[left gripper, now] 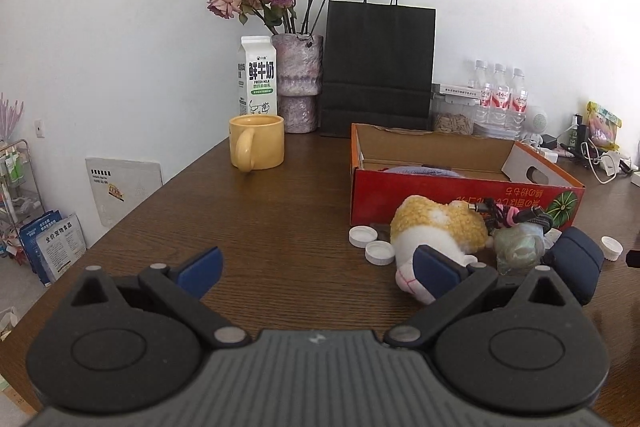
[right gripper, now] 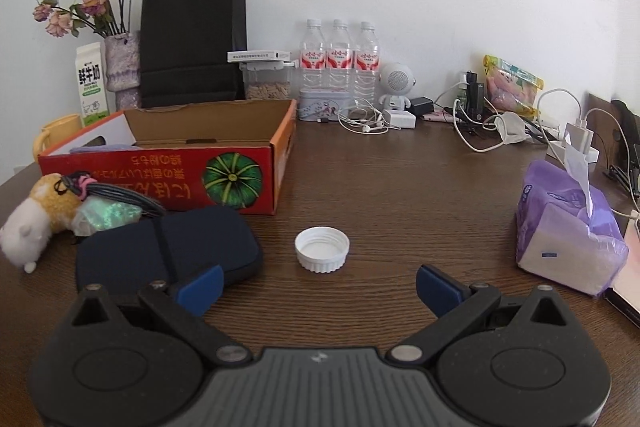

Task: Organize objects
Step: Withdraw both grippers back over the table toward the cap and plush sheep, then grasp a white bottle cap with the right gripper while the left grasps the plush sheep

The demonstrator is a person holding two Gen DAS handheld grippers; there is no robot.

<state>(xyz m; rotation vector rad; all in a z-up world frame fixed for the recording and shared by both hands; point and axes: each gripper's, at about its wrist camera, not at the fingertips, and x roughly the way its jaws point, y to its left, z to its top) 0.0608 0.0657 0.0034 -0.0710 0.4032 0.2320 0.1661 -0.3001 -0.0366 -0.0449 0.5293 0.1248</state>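
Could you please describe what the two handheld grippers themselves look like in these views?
The left gripper and the right gripper look identical: matte black linkage arms with silver pivot pins, round black housings, a ribbed grey central body, and blue fingertips. No cables or sleeves show.

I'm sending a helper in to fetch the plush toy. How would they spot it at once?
Find the red cardboard box with the pumpkin picture, open on the brown table. The plush toy lies against the box's front wall, beside two white caps. It is the only fluffy thing there, yellow and white.
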